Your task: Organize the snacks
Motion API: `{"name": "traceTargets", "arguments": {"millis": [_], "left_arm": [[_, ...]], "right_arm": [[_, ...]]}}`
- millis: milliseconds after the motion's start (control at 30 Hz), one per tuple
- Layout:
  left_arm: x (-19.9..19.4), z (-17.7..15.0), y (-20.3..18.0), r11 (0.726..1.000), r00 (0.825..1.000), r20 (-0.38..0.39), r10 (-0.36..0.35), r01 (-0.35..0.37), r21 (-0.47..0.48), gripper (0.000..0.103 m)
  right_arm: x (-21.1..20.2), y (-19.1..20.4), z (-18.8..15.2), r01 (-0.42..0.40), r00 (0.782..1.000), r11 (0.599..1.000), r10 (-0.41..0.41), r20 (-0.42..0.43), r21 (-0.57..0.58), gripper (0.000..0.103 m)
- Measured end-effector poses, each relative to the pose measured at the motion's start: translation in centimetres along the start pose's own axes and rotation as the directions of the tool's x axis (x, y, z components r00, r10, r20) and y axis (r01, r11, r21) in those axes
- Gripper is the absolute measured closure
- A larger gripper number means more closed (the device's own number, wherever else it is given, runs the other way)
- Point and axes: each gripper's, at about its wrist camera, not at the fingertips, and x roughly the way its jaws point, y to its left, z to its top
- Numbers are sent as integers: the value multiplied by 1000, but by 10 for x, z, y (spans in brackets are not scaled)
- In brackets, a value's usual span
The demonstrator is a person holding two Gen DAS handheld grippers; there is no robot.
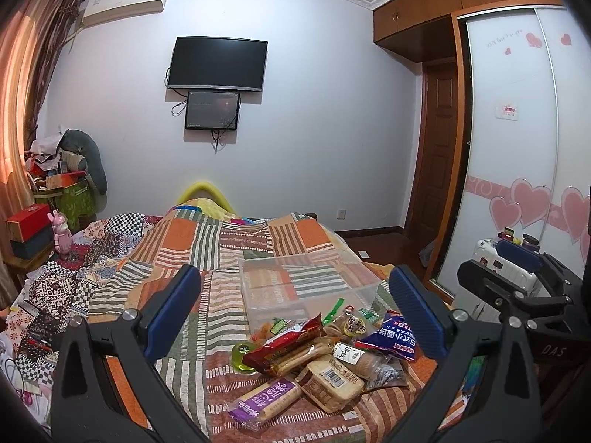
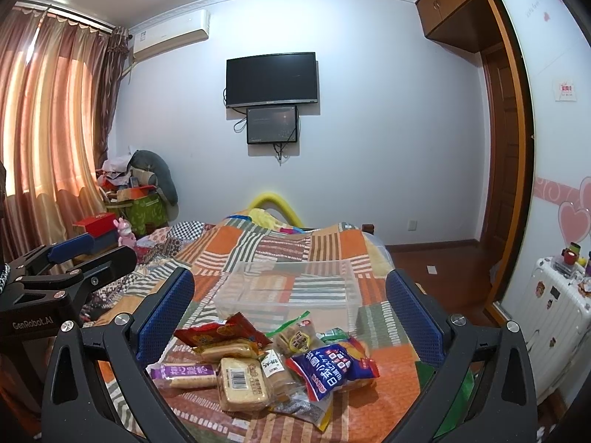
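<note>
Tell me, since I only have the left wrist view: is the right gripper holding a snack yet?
Observer: No. The right gripper is open, its blue pads wide apart with nothing between them. The snack pile lies ahead of it.
Reviewer: Is anything under the blue packet's near side? I can't see that.
Observer: Yes. A crumpled clear wrapper with a yellow edge sticks out from under the blue packet, toward the camera.
Reviewer: How does the left gripper look from outside?
Observer: The left gripper hangs to the left of the pile, above the quilt, holding nothing.
</note>
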Motion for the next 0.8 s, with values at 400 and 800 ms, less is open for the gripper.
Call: {"name": "traceTargets", "arguments": {"millis": [400,800], "left_arm": [[0,0,0,1000,1000,0,0,0,-1,0],[-1,-1,-1,1000,1000,1,-4,4,5,0]], "right_arm": [[0,1,1,-1,1000,1000,1,4,7,0],[-1,1,0,-2,1000,1000,2,5,10,0]]}}
